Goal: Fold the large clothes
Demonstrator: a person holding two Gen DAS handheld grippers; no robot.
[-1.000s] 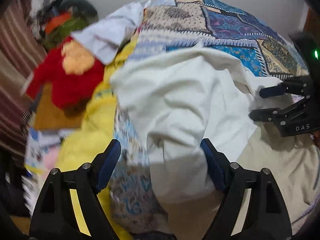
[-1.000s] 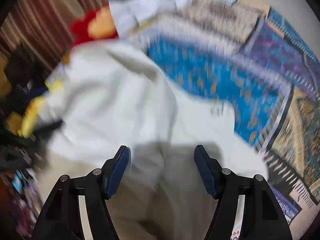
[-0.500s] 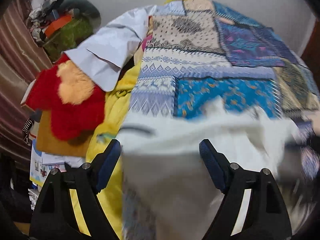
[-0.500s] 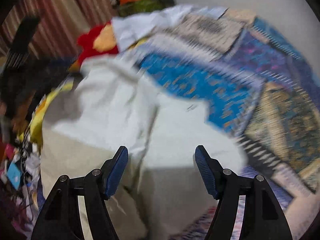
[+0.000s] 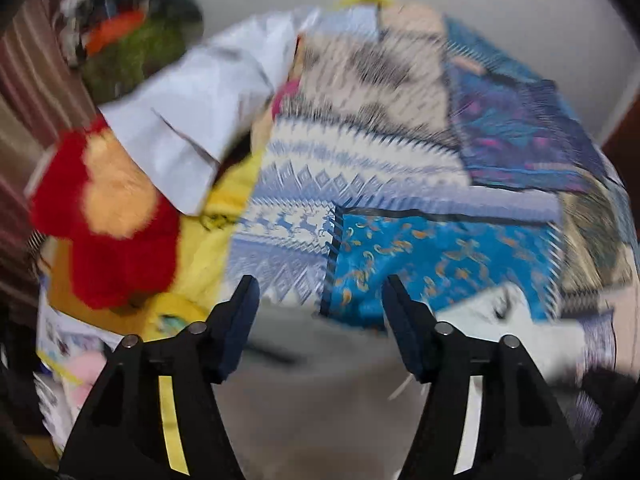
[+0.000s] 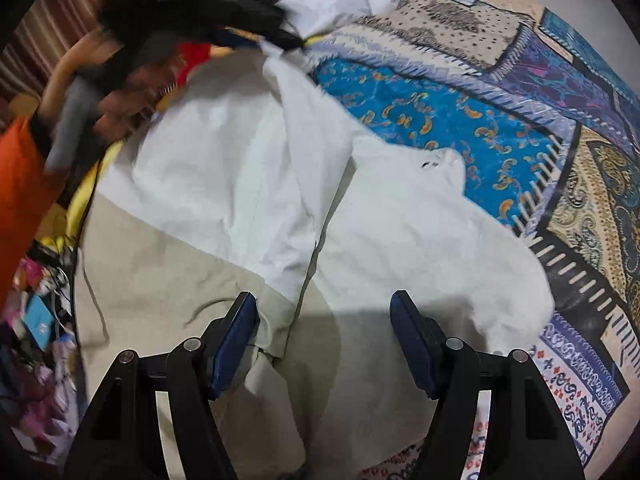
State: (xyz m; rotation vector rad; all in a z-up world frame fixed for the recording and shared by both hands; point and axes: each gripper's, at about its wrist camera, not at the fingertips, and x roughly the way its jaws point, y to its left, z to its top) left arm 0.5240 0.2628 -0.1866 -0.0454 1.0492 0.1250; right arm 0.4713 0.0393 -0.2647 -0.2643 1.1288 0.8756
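A large pale garment (image 6: 240, 184), white above and beige (image 6: 160, 280) below, lies spread on the patchwork bedspread (image 6: 440, 120). My right gripper (image 6: 323, 296) hangs open just above its middle seam, pads clear of the cloth. In the blurred left wrist view the garment (image 5: 320, 400) fills the bottom, with a white corner at the right. My left gripper (image 5: 320, 284) hovers over the garment's edge and the bedspread (image 5: 440, 248). Its jaws are closing, and nothing is pinched between the pads.
A red plush toy (image 5: 112, 220), a white shirt (image 5: 200, 112) and yellow cloth (image 5: 216, 232) are piled along the bed's left side. A person's hand (image 6: 120, 100) and orange sleeve (image 6: 20, 184) are at the upper left of the right wrist view. Clutter lies beside the bed.
The left gripper has swung back off the garment, which now sits low in its view, and its jaws have narrowed. In the right view the cloth has settled flatter.
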